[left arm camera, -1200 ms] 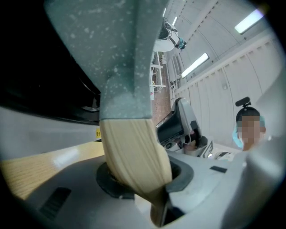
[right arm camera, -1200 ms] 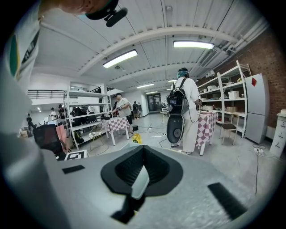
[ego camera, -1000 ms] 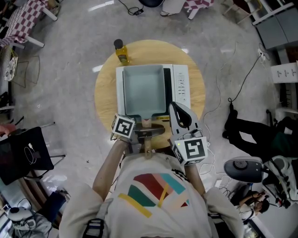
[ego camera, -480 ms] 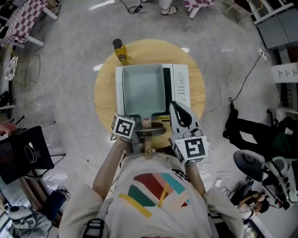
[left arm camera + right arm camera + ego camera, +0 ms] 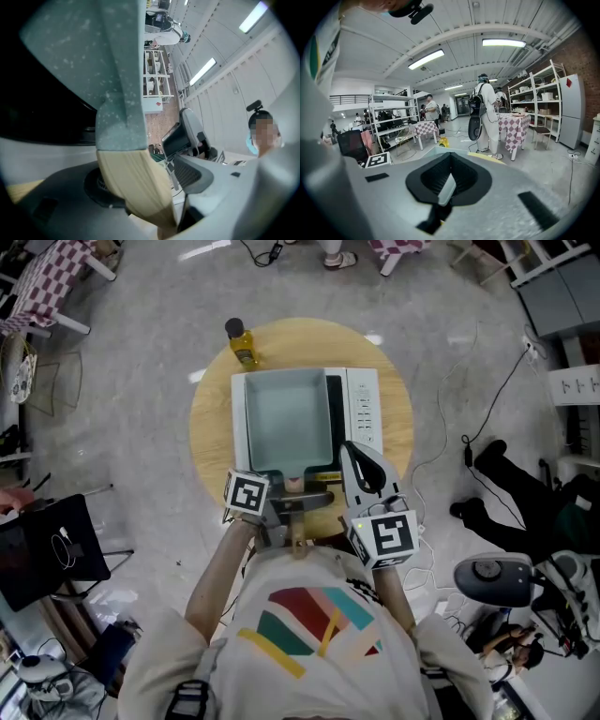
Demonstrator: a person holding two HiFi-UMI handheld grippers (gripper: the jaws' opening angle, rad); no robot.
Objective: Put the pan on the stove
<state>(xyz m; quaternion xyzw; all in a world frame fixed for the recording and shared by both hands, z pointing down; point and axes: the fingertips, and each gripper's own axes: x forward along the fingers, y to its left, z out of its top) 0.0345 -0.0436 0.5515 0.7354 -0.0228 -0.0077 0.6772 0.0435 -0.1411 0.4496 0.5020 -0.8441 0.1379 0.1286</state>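
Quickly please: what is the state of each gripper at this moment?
Left gripper: closed on the wooden handle of the pan.
Right gripper: closed, jaws together, holding nothing.

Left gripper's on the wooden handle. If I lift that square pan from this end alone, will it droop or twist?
It will probably droop: the pan is wide and deep, and all of it lies beyond the handle that the left gripper grips. It looks rigid, so it is unlikely to flex. The handle's smooth, tapered wood might rotate between the jaws.
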